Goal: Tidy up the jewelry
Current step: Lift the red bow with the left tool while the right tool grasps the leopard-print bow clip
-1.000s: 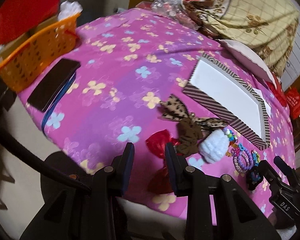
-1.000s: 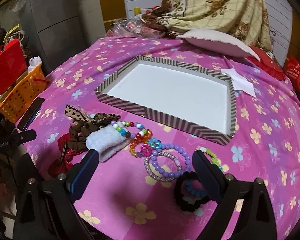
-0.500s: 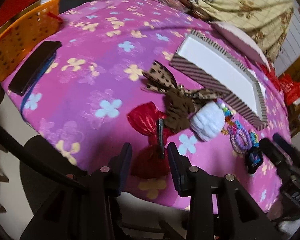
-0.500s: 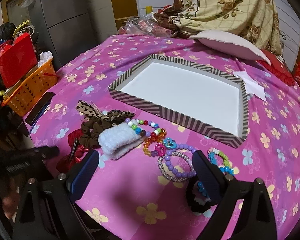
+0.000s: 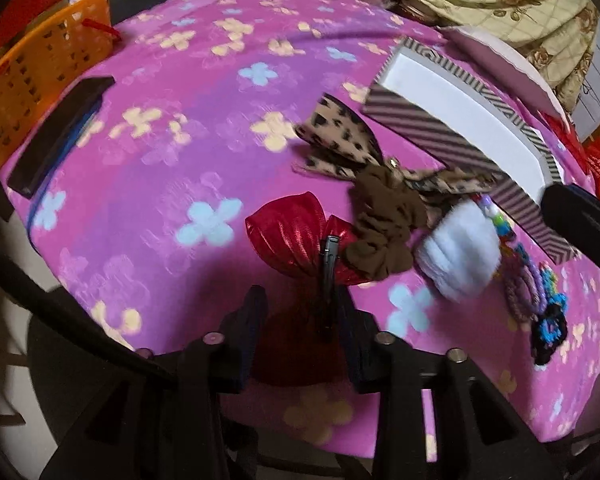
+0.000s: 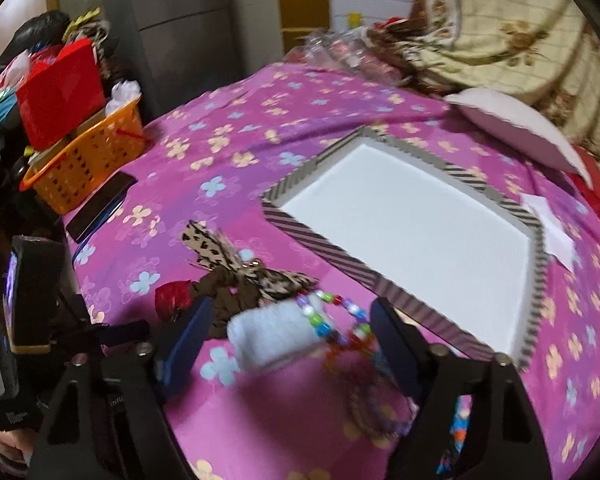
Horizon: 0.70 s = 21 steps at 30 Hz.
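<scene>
My left gripper [image 5: 304, 320] hangs low over the near table edge. Its jaws are closing, with the lower lobe of a red shiny bow [image 5: 288, 228] and its black clip between them; no firm pinch shows. Behind the bow lie a leopard-print bow [image 5: 340, 140], a brown scrunchie [image 5: 384, 220] and a white fluffy scrunchie [image 5: 456, 252]. My right gripper [image 6: 292, 332] straddles the white fluffy scrunchie [image 6: 272, 332] and a coloured bead bracelet [image 6: 332, 320]; its jaws are closing but stand clear of both. The striped box [image 6: 328, 248] with a white floor holds nothing.
More bracelets [image 5: 524, 288] lie at the near right. An orange basket [image 5: 40, 76] and a black flat case [image 5: 60, 132] sit at the table's left edge. A pillow [image 6: 516, 128] and a white paper [image 6: 548, 224] lie beyond the box. A pink flowered cloth covers the table.
My left gripper has dropped toward the red bow, which now sits between its fingers. My right gripper has slid left from the bracelets to the white scrunchie, and its jaws have narrowed.
</scene>
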Motion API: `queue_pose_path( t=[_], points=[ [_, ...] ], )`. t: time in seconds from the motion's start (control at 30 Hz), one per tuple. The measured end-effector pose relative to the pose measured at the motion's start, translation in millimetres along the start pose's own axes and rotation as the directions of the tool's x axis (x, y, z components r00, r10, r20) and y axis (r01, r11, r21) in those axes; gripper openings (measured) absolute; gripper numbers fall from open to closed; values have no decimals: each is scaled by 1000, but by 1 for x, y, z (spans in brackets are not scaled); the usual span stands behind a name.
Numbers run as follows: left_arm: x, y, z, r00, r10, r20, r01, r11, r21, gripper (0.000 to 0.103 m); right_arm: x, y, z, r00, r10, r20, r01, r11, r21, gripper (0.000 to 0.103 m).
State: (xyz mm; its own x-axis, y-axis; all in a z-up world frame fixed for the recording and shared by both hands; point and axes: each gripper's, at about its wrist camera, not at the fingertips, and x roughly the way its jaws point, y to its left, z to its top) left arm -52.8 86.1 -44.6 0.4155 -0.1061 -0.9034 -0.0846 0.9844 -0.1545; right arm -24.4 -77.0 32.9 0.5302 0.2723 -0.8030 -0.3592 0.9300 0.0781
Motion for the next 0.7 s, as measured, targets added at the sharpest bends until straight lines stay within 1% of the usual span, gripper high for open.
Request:
queue_pose_path(
  t=[0.07,0.17,0.23,0.33,0.43,0.53,0.63,0.67,0.7],
  points=[
    [0,6,5,1000,15,6,-15,1000,-1,42,11,6,6,1000,24,-15,-24,999,-25,72],
    [-2,16,10,999,36,21,-36,999,-1,38,28,19,16,999,27,-46,-32,995,-98,71],
    [-3,21,14,998,55,35,-55,998,-4,37,41,28,21,997,37,-74,-48,987,-152,71],
    [-3,31,17,998,51,30,-50,999,-18,37,61,36,25,992,39,-121,-64,975,-214,71],
    [-2,33,18,999,45,26,-45,999,-12,37,78,40,28,985,37,-170,-82,961,-264,71],
    [-1,33,19,999,38,20,-38,999,-18,37,93,44,28,977,6,-211,-78,939,-334,71],
    [2,35,21,999,30,10,-30,999,-29,37,107,43,30,968,-4,-249,-86,933,-350,70],
    [2,35,20,1000,30,8,-30,999,-29,37,111,43,29,964,5,-266,-99,934,-343,69],
    [2,34,20,999,31,8,-31,999,-28,37,116,42,28,956,24,-292,-124,936,-329,61]
  ],
)
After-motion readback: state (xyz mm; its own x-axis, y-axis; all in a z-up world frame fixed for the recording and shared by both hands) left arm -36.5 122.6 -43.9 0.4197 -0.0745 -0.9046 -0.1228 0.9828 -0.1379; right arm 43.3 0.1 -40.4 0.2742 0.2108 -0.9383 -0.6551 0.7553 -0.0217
